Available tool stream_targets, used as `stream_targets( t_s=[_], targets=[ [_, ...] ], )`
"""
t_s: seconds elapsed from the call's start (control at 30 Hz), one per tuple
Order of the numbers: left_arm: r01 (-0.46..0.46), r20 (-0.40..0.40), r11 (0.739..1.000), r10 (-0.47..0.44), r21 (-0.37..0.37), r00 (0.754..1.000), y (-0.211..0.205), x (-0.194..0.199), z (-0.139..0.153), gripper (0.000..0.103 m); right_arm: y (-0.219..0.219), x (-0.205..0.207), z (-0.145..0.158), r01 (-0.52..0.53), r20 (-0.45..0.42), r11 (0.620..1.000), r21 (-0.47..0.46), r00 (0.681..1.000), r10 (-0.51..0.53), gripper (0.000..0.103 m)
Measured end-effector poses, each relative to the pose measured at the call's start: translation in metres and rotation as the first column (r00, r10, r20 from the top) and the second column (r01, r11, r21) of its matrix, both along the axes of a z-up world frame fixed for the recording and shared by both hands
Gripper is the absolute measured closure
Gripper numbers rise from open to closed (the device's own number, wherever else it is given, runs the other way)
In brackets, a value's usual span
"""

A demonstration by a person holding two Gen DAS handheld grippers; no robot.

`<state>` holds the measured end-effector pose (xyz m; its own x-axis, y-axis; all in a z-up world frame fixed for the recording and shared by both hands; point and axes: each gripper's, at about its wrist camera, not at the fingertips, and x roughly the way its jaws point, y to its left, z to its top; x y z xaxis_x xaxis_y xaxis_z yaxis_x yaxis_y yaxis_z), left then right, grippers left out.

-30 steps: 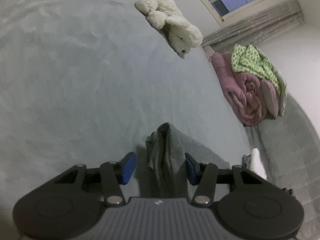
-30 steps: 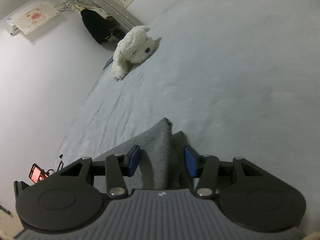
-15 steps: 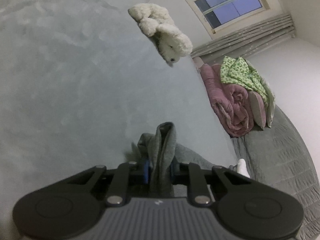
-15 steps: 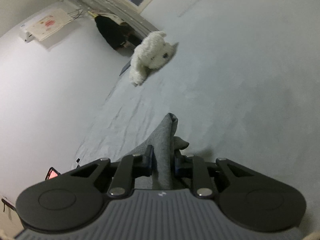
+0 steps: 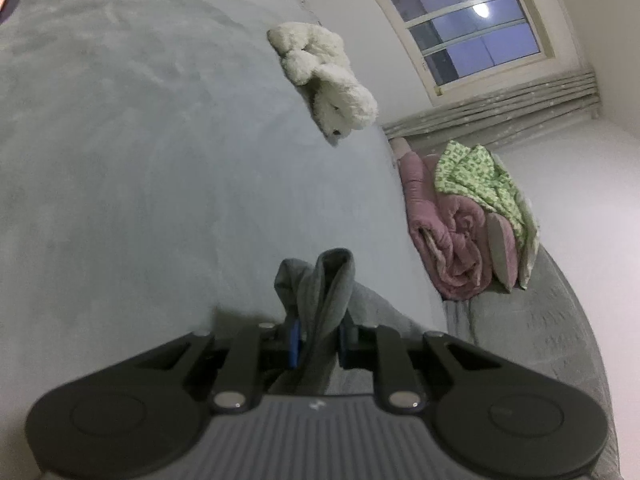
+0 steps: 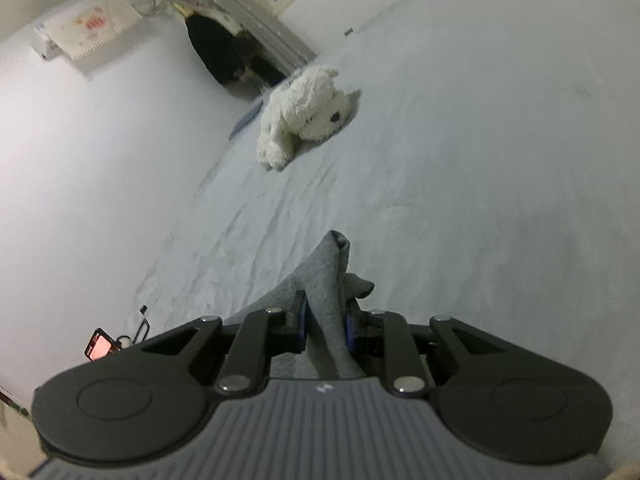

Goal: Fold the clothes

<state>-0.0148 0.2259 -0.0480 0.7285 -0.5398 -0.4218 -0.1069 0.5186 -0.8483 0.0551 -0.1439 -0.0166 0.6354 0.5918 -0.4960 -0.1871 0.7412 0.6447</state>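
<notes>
Grey cloth: a grey garment [image 5: 320, 292] is bunched into an upright fold, pinched between the blue pads of both tools, with its top edge poking up above them.
Left tool: the left gripper [image 5: 318, 342] has its two black fingers pressed together on a thick fold of the garment; more of the cloth trails down and to the right behind it.
Right tool: the right gripper [image 6: 325, 328] is likewise clamped on a narrow ridge of the same garment [image 6: 326, 276], and a small flap of cloth sticks out on the right side of the fingers.
Surface: a pale grey-blue bed cover [image 5: 140, 160] lies under the cloth, lightly wrinkled, and fills most of both views.
Toy: a white plush dog [image 5: 324, 80] lies on the bed cover well beyond the garment, seen in both wrist views [image 6: 304, 116].
Bedding: in the left view, a rolled pink quilt [image 5: 452, 236] with a green patterned blanket [image 5: 480, 176] on top sits past the bed's right edge.
Window: a paned window [image 5: 468, 24] with dusk-blue glass is on the far wall, with bunched curtains [image 5: 492, 108] below it.
Far left of right view: a white wall [image 6: 100, 152], a dark shape by the curtains, and a small device with a lit reddish screen [image 6: 100, 347] low down.
</notes>
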Motion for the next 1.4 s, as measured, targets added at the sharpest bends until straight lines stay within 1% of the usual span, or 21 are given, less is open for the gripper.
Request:
stream_targets(
  t_s=[0.07,0.2,0.27,0.33,0.43,0.53,0.6,0.63,0.67,0.77,0.83,0.9,0.93,1.0,1.03,1.13,1.2,1.27,1.3,1.37,1.4],
  targets=[
    [0.004,0.005,1.000,-0.004,-0.029,1.000,-0.004,-0.011,0.005,0.087,0.004,0.007,0.009,-0.018,-0.013,0.999,-0.042,1.000,0.017,0.082],
    [-0.038,0.036,0.999,0.038,-0.012,0.999,-0.015,-0.032,0.014,0.087,0.022,0.024,0.025,-0.072,-0.021,0.991,-0.117,0.997,0.070,0.082],
    [-0.066,0.029,0.997,0.065,0.033,0.997,-0.014,-0.031,0.009,0.087,0.038,0.033,0.022,-0.104,-0.014,0.983,-0.151,0.995,0.103,0.082],
    [-0.093,0.023,0.993,0.091,0.078,0.996,-0.013,-0.030,0.004,0.086,0.053,0.041,0.013,-0.125,-0.014,0.974,-0.187,0.992,0.125,0.082],
    [-0.132,0.016,0.980,0.131,0.146,0.991,-0.012,-0.029,-0.004,0.085,0.068,0.054,-0.007,-0.121,-0.027,0.969,-0.216,0.993,0.118,0.081],
    [-0.169,0.012,0.963,0.170,0.210,0.985,-0.011,-0.027,-0.011,0.080,0.077,0.064,-0.024,-0.095,-0.039,0.968,-0.231,0.995,0.088,0.076],
    [-0.178,0.019,0.962,0.178,0.209,0.984,-0.008,-0.027,-0.011,0.067,0.078,0.066,-0.025,-0.067,-0.032,0.969,-0.237,0.998,0.061,0.068],
    [-0.183,0.022,0.961,0.182,0.208,0.983,-0.006,-0.027,-0.011,0.066,0.078,0.067,-0.024,-0.052,-0.026,0.969,-0.241,0.999,0.048,0.063],
    [-0.188,0.025,0.960,0.187,0.207,0.982,-0.005,-0.027,-0.011,0.066,0.078,0.068,-0.023,-0.042,-0.018,0.969,-0.245,0.999,0.039,0.062],
    [-0.202,0.034,0.958,0.199,0.205,0.979,0.000,-0.027,-0.011,0.066,0.075,0.065,-0.018,-0.028,0.005,0.967,-0.254,1.000,0.030,0.062],
    [-0.211,0.041,0.956,0.208,0.204,0.977,0.003,-0.027,-0.011,0.071,0.075,0.065,-0.017,-0.024,0.017,0.966,-0.257,0.999,0.030,0.062],
    [-0.221,0.047,0.954,0.216,0.202,0.975,0.007,-0.027,-0.011,0.077,0.078,0.067,-0.019,-0.020,0.023,0.966,-0.257,0.999,0.027,0.062],
    [-0.226,0.050,0.953,0.220,0.201,0.974,0.008,-0.027,-0.011,0.079,0.080,0.068,-0.021,-0.018,0.024,0.966,-0.257,0.999,0.025,0.063],
    [-0.234,0.055,0.951,0.227,0.203,0.972,0.011,-0.026,-0.011,0.095,0.085,0.069,-0.025,-0.003,0.043,0.955,-0.297,0.999,0.016,0.085],
    [-0.227,0.052,0.946,0.221,0.229,0.974,0.008,-0.023,-0.011,0.095,0.087,0.070,-0.027,0.006,0.046,0.947,-0.321,0.999,0.009,0.090],
    [-0.203,0.035,0.924,0.203,0.324,0.979,0.002,-0.013,-0.013,0.095,0.091,0.073,-0.037,0.029,0.045,0.924,-0.380,0.999,-0.012,0.091],
    [-0.213,0.047,0.905,0.210,0.369,0.977,0.000,-0.011,-0.011,0.090,0.094,0.074,-0.041,0.037,0.061,0.911,-0.411,0.998,-0.013,0.090],
    [-0.244,0.066,0.880,0.239,0.408,0.969,0.002,-0.013,-0.007,0.088,0.095,0.073,-0.038,0.047,0.078,0.902,-0.430,0.997,-0.014,0.085],
    [-0.264,0.074,0.873,0.256,0.410,0.964,0.006,-0.015,-0.006,0.087,0.093,0.073,-0.035,0.058,0.087,0.902,-0.429,0.996,-0.022,0.083],
    [-0.294,0.098,0.865,0.278,0.407,0.956,0.012,-0.016,-0.001,0.087,0.086,0.069,-0.028,0.083,0.110,0.906,-0.415,0.993,-0.040,0.073],
    [-0.307,0.113,0.861,0.286,0.406,0.952,0.015,-0.017,0.002,0.087,0.082,0.066,-0.024,0.092,0.120,0.907,-0.410,0.992,-0.046,0.073]
  ],
)
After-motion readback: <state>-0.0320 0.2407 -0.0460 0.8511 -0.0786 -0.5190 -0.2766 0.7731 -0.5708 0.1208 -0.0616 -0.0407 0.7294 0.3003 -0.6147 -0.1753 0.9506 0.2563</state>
